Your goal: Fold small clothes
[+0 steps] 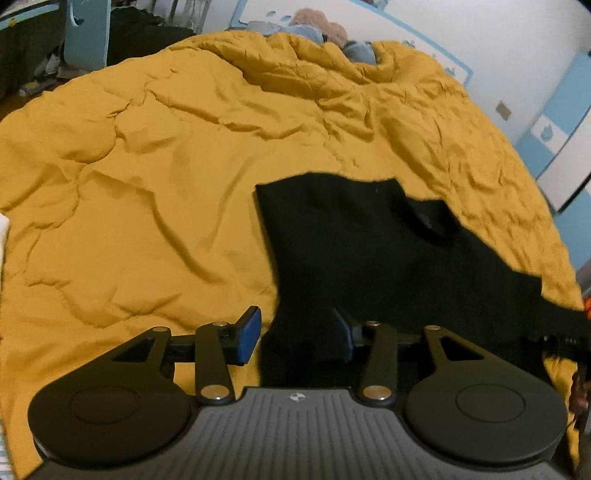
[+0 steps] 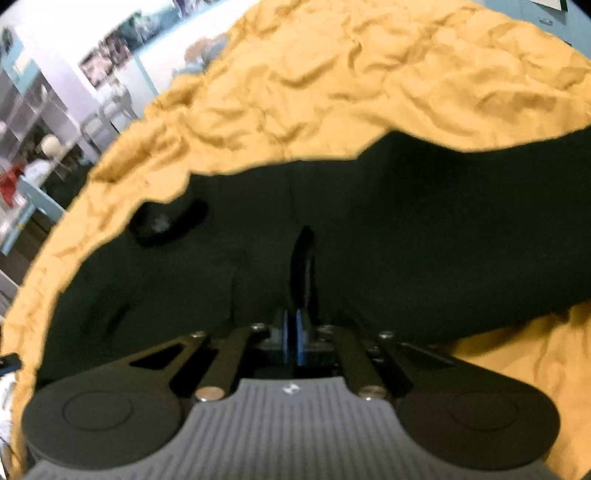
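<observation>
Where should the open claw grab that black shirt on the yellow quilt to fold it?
Probably the near straight edge of the black shirt, which lies flat on the yellow quilt. That hem already sits between the open left claw's pads, so coming in low from the near side and pinching the edge looks easiest.

Bed [image 1: 184, 155] covered by mustard-yellow quilt [image 1: 129, 221], heavily wrinkled, filling most of both views. Black garment [image 1: 369, 251] lies flat directly on quilt, at right of left wrist view, neck opening [image 1: 430, 221] facing up, one straight edge toward quilt's open left expanse. In right wrist view same black garment [image 2: 406, 221] spreads across middle, one ridge of cloth pinched upright. At far end of bed, blue-grey bedding and brown plush thing [image 1: 321, 26], blurred.
</observation>
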Tool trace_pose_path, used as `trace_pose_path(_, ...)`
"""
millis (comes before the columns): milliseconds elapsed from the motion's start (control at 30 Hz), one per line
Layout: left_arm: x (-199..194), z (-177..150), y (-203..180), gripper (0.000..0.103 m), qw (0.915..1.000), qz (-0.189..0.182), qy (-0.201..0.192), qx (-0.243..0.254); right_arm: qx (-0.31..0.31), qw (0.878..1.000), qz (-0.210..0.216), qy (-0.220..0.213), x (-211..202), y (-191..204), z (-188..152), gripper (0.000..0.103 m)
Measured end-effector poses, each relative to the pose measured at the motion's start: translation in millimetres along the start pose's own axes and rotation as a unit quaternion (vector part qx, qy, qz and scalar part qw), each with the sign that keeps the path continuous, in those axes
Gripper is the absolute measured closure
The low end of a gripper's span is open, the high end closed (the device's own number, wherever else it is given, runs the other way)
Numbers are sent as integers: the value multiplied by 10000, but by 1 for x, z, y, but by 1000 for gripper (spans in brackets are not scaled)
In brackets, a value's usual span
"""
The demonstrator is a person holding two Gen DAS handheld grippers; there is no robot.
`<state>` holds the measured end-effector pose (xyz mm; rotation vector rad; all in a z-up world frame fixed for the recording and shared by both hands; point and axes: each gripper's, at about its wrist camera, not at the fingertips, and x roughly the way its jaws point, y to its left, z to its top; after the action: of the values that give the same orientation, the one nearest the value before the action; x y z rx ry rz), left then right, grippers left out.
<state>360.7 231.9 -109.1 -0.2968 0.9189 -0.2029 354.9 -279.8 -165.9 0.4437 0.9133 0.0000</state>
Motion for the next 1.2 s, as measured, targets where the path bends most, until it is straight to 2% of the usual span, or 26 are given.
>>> trace_pose_path(267,16,-25,4,52,9978,316,454,361,-14,9999,-100,-20,3,1,-5,103)
trace_pose_path(300,20,-26,4,55,9975,377,457,385,-35,9999,-118,-16,3,2,-5,103)
trace_pose_path(367,25,-25,4,77,9978,492,345,287,-55,9999,-155,-4,4,3,-3,103)
trace_pose_path(433,28,-21,9,91,9976,639,252,-24,-65,9997,-220,17,5,2,-5,103)
trace_pose_path(500,33,-18,14,96,9966,715,310,-260,-60,9995,-311,74,9,1,-6,103)
trace_pose_path(533,35,-17,13,103,9955,847,352,-239,-59,9993,-349,115,12,0,-6,103)
trace_pose_path(600,37,-15,10,103,9888,1436,403,-29,-8,9991,-395,155,12,-2,-7,103)
trace_pose_path(633,34,-14,12,103,9869,1562,405,-68,-4,9990,-432,132,9,-1,-7,103)
trace_pose_path(700,22,-12,15,103,9891,1419,352,-167,-82,9985,-533,69,-2,-2,-6,103)
trace_pose_path(867,-13,-2,-3,96,9932,1167,28,27,-42,9989,-389,-260,-50,-24,-3,103)
trace_pose_path(967,-26,6,-28,83,9940,1052,-194,219,290,9967,-438,-623,-89,-57,2,91)
trace_pose_path(1033,-33,12,-50,82,9935,996,-304,465,679,9921,-500,-930,-121,-91,7,71)
trace_pose_path(1133,-39,22,-81,74,9921,900,-484,726,1276,9792,-734,-1397,-167,-145,15,66)
trace_pose_path(1200,-43,27,-100,70,9906,904,-596,834,1787,9658,-829,-1684,-196,-186,18,64)
